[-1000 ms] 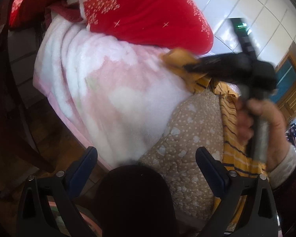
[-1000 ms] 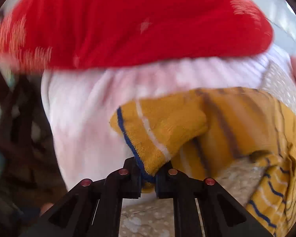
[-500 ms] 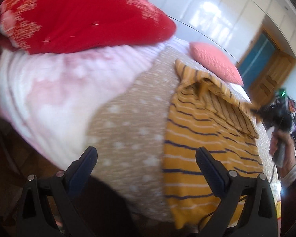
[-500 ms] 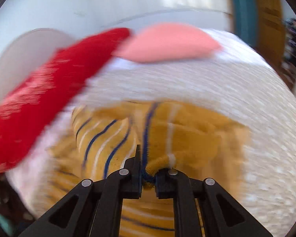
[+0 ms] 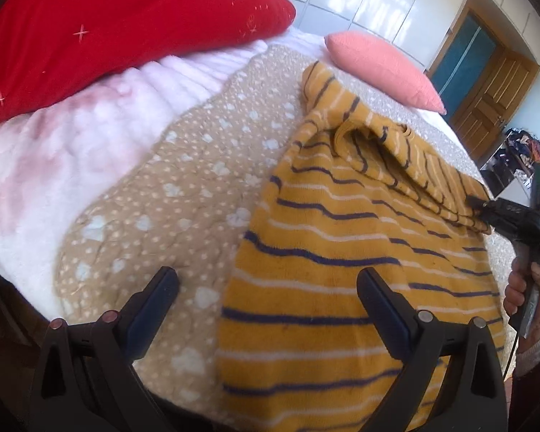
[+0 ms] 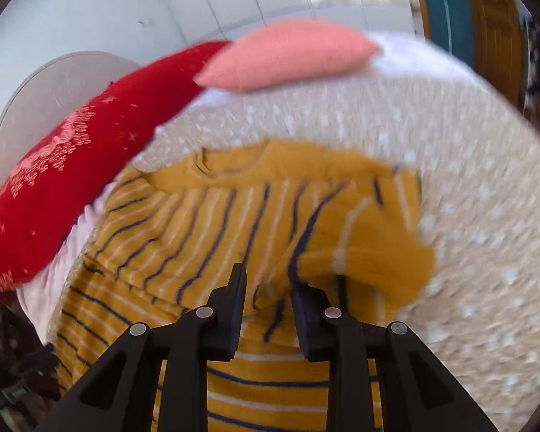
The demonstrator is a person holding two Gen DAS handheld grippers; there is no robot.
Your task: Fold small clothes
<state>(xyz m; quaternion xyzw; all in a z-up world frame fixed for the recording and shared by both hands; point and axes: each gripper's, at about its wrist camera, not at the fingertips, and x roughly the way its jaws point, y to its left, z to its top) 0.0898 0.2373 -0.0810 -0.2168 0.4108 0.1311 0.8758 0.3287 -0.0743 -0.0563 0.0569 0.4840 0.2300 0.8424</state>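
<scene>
A small yellow sweater (image 5: 342,252) with navy and white stripes lies on the tan dotted quilt (image 5: 183,187). One sleeve is folded across its body to the right edge. My left gripper (image 5: 266,298) is open and empty, hovering over the sweater's near left edge. My right gripper (image 6: 268,288) has its jaws parted just above the folded sleeve cuff (image 6: 370,259), with the cuff lying loose beyond the tips. It also shows in the left wrist view (image 5: 486,208) at the sweater's right edge.
A red pillow (image 5: 108,21) and a pink fleece blanket (image 5: 64,144) lie at the left. A coral cushion (image 5: 378,68) lies at the far end of the bed. A wooden door (image 5: 493,82) stands at the back right.
My right gripper carried the sleeve across the sweater to the right and opened, letting the cuff go. My left gripper rose over the bed and stayed open.
</scene>
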